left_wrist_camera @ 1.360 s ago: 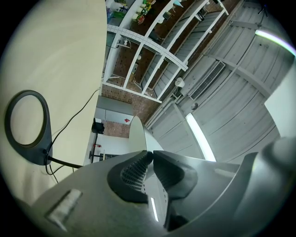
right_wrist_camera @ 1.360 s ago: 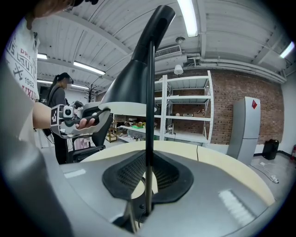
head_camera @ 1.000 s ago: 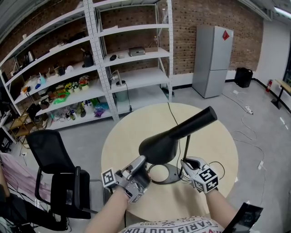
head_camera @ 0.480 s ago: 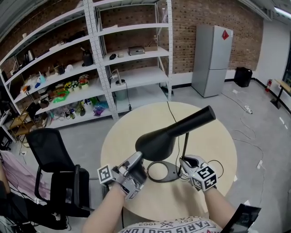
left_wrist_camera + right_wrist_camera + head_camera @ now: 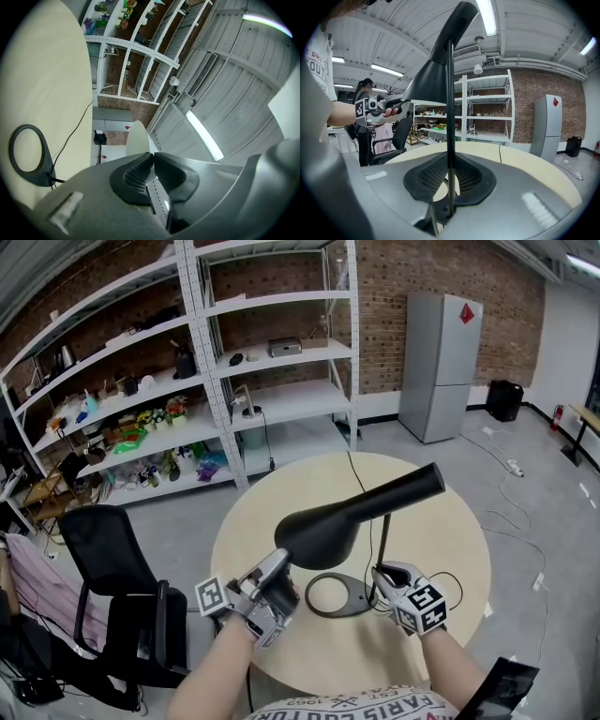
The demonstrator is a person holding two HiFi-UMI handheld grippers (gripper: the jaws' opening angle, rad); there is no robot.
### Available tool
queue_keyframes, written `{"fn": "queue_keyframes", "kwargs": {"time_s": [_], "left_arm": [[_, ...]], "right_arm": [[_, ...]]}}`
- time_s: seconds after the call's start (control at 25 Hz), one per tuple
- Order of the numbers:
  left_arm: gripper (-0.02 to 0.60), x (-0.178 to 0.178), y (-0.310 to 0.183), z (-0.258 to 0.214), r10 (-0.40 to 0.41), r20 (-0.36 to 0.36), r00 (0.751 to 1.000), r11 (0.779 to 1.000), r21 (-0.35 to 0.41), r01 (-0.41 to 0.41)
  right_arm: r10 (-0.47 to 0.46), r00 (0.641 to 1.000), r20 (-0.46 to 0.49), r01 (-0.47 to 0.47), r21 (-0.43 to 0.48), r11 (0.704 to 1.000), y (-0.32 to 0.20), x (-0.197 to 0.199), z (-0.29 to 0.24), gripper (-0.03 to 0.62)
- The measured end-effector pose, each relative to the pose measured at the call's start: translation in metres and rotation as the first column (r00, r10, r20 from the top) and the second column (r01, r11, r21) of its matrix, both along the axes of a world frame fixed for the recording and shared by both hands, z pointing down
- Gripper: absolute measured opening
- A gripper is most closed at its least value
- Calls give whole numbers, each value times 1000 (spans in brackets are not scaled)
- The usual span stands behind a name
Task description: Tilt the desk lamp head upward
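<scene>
Big white shelves (image 5: 272, 362) ran along the brick wall, with a grey fridge (image 5: 439, 367) to their right and a black chair (image 5: 112, 559) off to the left. Out front, the round pale bench (image 5: 450, 521) carried the action. The black lamp head (image 5: 328, 526) hung above the middle of it, broad end low on the left and narrow end pointing up to the right. Beneath it the ring base (image 5: 361, 604) lay flat on the bench, and the thin stem (image 5: 385, 545) stood upright at the base's right side. Now the grips: the left gripper (image 5: 281, 570) pointed up at the head's lower rim, its jaws pinched on that rim and just squeezed a touch tighter. The right gripper (image 5: 380, 576) sat low on the stem, just above the base, jaws clamped on it.
</scene>
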State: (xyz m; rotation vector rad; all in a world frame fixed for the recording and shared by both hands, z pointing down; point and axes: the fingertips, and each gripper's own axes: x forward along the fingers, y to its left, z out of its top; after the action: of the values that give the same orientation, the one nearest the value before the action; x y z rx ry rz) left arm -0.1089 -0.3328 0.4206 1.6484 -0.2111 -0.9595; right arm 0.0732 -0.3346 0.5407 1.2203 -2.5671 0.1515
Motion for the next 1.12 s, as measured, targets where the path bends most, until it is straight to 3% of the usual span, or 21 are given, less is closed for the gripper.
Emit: {"fn": "queue_keyframes", "kwargs": {"time_s": [1.12], "left_arm": [[12,-29,-19,-57,-118,130,985,985,140,99]], "right_arm": [[-21,1000,8,21,-19,1000,-10,0,0,38]]}}
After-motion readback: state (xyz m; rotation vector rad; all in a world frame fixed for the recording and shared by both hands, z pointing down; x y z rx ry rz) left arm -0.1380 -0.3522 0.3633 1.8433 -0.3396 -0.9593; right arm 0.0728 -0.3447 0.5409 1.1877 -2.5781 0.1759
